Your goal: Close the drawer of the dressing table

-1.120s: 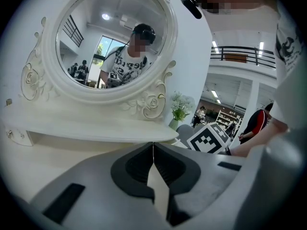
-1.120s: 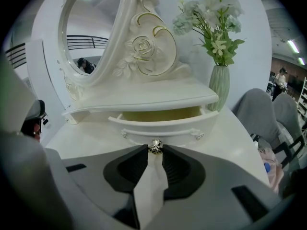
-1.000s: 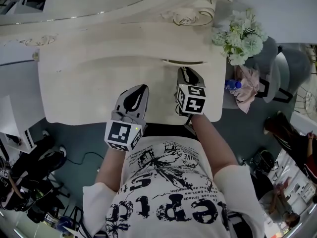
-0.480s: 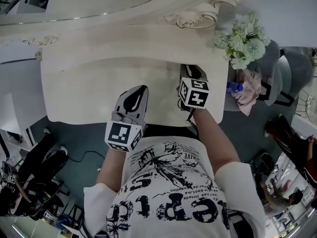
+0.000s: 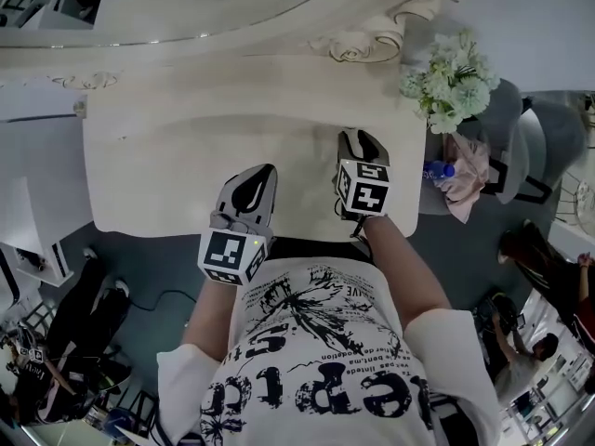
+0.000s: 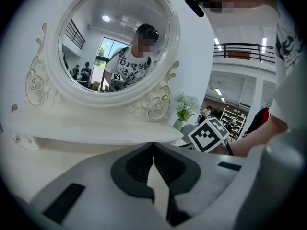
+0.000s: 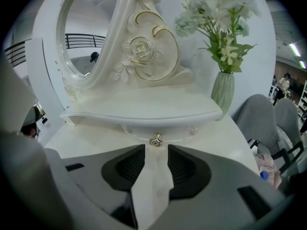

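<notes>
The white dressing table fills the middle of the head view. Its small drawer sits under the raised shelf, with a metal knob on its front. My right gripper points at that knob. Its jaws are opening; the knob lies just beyond the tips, with no pad pressing on it. In the head view the right gripper hangs over the table's right part. My left gripper hovers over the table's front edge, shut and empty, its left gripper view showing the jaws meeting.
A pale green vase of white flowers stands on the table's right end. The oval mirror rises behind the shelf. Grey chairs and a pink cloth are to the right, on the floor side.
The dark gap line that showed ahead of the right gripper a second ago is no longer visible. Both grippers keep nearly the same places; the head view has shifted slightly.
</notes>
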Action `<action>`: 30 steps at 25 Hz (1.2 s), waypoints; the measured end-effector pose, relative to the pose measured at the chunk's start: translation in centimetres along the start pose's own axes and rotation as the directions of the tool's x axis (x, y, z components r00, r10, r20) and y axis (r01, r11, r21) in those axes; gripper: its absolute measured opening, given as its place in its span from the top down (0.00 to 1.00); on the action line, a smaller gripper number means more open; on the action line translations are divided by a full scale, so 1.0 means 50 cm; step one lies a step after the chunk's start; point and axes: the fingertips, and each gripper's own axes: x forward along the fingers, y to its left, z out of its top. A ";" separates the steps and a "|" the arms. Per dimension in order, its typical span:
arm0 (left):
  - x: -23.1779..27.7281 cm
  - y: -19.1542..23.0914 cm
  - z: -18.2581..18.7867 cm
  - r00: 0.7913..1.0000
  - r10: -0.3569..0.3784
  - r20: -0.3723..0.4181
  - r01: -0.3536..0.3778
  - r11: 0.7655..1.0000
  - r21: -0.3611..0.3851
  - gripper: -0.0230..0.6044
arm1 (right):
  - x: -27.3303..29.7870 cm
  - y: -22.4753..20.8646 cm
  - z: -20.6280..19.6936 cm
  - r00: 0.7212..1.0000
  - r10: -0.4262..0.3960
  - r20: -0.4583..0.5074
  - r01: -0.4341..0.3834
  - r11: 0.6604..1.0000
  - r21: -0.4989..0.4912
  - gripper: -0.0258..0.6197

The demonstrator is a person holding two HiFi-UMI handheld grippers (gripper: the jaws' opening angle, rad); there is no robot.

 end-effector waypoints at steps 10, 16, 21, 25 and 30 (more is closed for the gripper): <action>-0.006 -0.031 0.063 0.998 -0.025 0.052 0.021 0.997 0.068 0.93 | -0.160 0.022 0.067 0.981 0.047 0.188 -0.027 0.994 -0.108 0.89; -0.025 -0.048 0.142 0.992 -0.029 0.123 0.015 0.993 0.117 0.93 | -0.269 0.020 0.177 0.915 0.073 0.397 -0.027 0.992 -0.120 0.93; -0.052 -0.082 0.210 0.979 -0.053 0.196 0.020 0.986 0.165 0.93 | -0.357 0.020 0.255 0.847 0.099 0.522 -0.027 0.989 -0.144 0.93; -0.070 -0.105 0.257 0.963 -0.075 0.258 0.024 0.980 0.198 0.93 | -0.414 0.034 0.288 0.802 0.166 0.574 -0.090 0.983 -0.159 0.93; -0.085 -0.121 0.301 0.946 -0.088 0.313 0.017 0.975 0.222 0.93 | -0.457 0.039 0.302 0.768 0.179 0.615 -0.087 0.980 -0.177 0.93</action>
